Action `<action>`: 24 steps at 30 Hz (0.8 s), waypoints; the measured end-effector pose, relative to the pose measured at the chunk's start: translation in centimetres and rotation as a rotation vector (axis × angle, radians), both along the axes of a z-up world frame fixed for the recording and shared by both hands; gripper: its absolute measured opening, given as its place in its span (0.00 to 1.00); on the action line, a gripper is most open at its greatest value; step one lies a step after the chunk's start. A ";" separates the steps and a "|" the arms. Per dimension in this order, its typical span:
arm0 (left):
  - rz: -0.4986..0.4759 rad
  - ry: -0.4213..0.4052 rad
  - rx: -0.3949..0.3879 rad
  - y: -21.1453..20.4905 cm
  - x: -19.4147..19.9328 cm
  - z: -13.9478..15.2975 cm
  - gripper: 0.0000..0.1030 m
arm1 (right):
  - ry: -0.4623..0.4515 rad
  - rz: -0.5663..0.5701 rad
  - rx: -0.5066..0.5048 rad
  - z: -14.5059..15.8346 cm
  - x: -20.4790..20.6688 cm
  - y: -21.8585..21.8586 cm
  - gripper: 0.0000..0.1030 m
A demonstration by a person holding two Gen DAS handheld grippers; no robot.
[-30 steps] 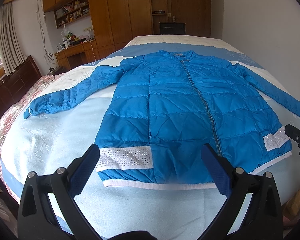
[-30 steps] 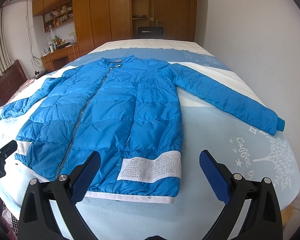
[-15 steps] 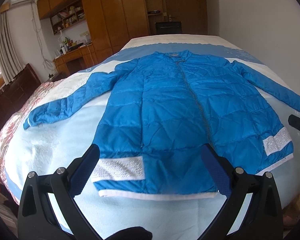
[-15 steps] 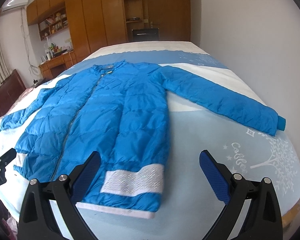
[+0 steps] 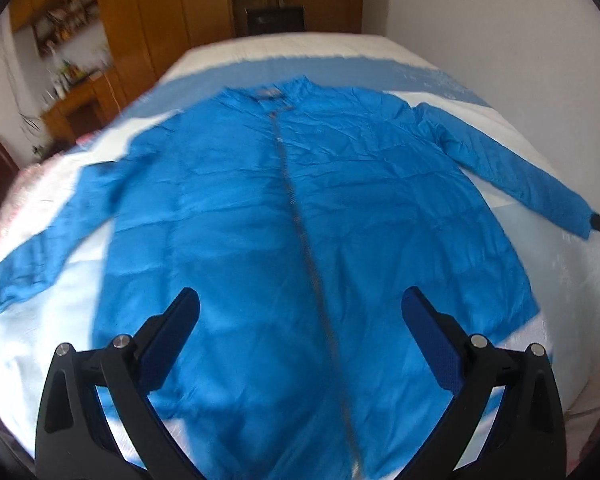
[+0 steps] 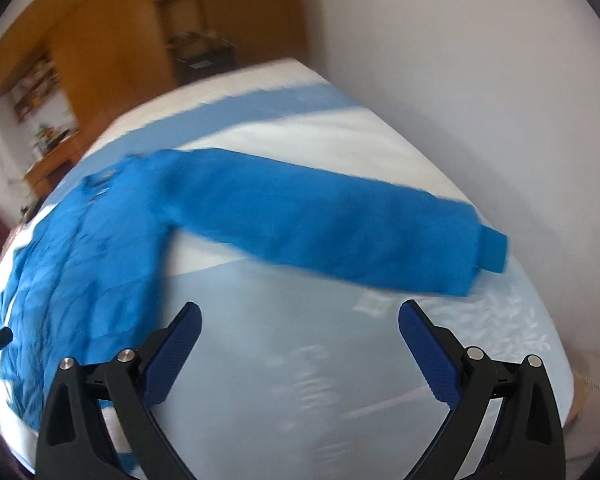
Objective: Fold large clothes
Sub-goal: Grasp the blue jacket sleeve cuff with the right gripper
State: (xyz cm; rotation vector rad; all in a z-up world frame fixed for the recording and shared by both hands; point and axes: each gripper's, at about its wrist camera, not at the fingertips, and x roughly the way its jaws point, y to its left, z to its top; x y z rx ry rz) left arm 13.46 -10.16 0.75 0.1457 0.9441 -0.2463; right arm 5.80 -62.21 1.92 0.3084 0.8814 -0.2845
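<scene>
Both views are blurred; the jacket lies flat on the bed, front up, sleeves spread; its hem is hidden behind the left claw, whose jaws stand wide apart and hold nothing, above the lower front. The left wrist view shows both sleeves and the zip; a dark tip of the right claw pokes in at the far cuff. The right wrist view shows only the right sleeve; the right claw is spread wide, empty, above bare sheet; the jacket's body is cut off at the left edge.

place: home bedroom | cues: bed, wooden wardrobes, cluttered desk
</scene>
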 end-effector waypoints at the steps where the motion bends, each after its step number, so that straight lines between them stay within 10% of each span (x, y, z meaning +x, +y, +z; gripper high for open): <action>1: 0.005 0.016 -0.009 -0.5 1.4 -0.4 0.97 | 0.023 -0.036 0.020 -0.4 0.3 -2.0 0.95; 7: 0.009 0.089 -0.016 -4.5 9.3 -1.6 0.96 | 0.126 -0.189 0.196 -3.6 1.4 -13.6 0.92; 18: -0.016 0.233 -0.068 -10.5 18.9 -4.8 0.79 | 0.167 -0.276 0.402 -8.7 3.5 -21.1 0.92; 24: -0.007 0.274 -0.120 -11.4 21.7 -7.2 0.76 | 0.176 -0.216 0.391 -8.7 5.2 -20.7 0.48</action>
